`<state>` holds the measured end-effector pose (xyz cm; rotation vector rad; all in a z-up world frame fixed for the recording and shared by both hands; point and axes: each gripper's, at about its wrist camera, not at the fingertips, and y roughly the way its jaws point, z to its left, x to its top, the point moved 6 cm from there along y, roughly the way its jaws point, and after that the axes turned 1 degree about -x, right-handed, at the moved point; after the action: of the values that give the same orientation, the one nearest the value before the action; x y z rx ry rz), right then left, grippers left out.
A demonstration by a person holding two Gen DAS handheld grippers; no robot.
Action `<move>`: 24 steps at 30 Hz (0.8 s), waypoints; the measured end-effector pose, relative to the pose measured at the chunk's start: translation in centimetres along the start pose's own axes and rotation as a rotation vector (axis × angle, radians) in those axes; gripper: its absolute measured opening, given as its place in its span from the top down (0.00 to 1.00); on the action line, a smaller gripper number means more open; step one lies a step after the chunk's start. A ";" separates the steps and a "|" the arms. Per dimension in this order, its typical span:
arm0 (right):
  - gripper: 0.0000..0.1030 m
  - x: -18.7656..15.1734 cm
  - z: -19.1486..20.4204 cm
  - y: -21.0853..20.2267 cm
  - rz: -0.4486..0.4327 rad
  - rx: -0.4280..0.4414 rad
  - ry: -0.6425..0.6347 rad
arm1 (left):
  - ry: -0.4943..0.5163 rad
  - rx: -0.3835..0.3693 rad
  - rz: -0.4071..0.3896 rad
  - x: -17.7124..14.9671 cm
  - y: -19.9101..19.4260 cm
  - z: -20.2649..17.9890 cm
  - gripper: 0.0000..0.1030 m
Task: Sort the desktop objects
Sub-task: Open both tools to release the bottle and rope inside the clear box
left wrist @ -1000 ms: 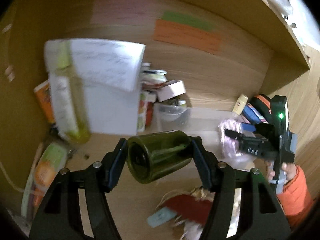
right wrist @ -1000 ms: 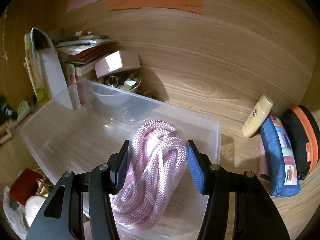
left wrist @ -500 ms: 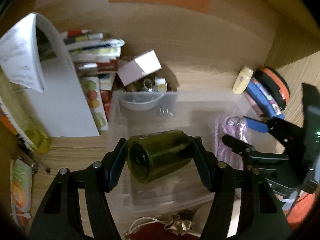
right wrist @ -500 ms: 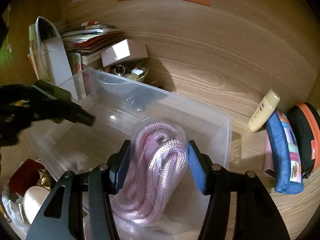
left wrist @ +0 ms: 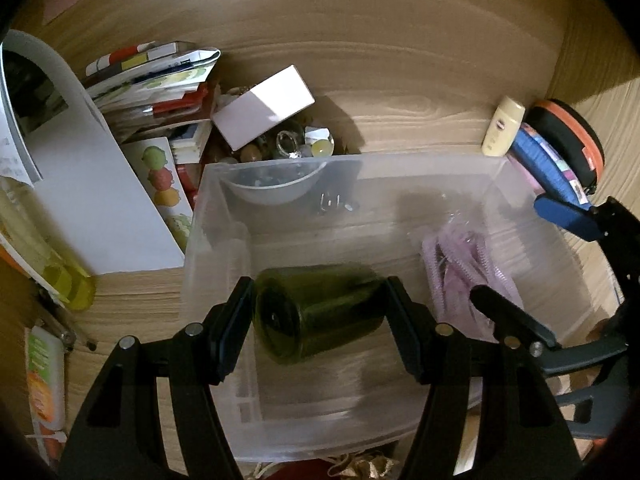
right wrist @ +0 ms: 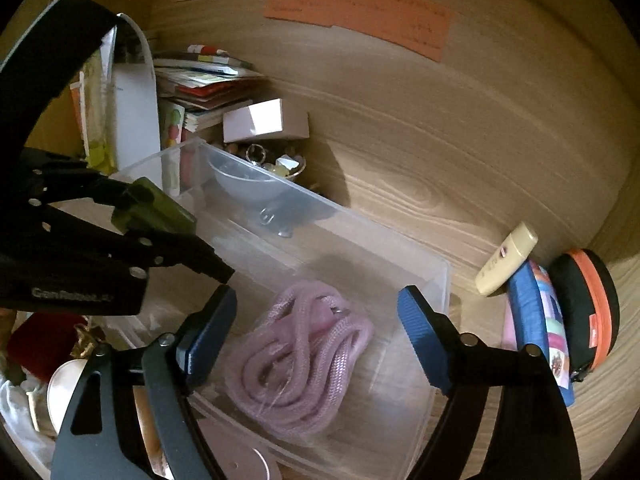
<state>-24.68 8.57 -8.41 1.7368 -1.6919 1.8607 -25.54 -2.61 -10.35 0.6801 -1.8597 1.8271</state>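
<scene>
One green jar (left wrist: 316, 314), one pink rope (right wrist: 298, 354), one bin (right wrist: 436, 276).

Dim wooden desk (right wrist: 460, 184); paper notes (right wrist: 360, 12) on back panel.

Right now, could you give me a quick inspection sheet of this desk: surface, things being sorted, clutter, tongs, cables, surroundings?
Surface: wooden desk, crowded.
Job's things: clear plastic bin; bagged pink rope lying inside it; green jar held over the bin.
Clutter: books, bowl of trinkets, white box, cream tube, blue pouch, black-and-orange case.
Tongs: left tongs shut on the green jar; right tongs open above the rope.
Cables: nothing seen.
Surroundings: wood back panel with paper notes.
</scene>
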 end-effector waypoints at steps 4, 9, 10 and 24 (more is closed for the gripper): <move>0.21 0.1 -0.1 -0.2 -0.005 0.000 0.001 | 0.019 0.022 0.019 0.0 0.5 -0.2 0.37; 0.21 0.2 -0.1 -0.5 -0.017 -0.009 0.004 | 0.019 0.022 0.020 -0.3 0.7 0.0 0.32; 0.21 0.3 -0.1 -0.6 -0.023 -0.011 0.004 | 0.014 0.023 0.013 -0.3 0.4 0.1 0.31; 0.21 1.9 0.7 -5.0 -0.125 0.013 -0.023 | -0.051 0.084 -0.171 0.3 -7.8 3.0 0.14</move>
<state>-21.51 8.90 -4.13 1.8307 -1.5433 1.8090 -20.77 -5.65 -4.13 0.8939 -1.7069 1.7999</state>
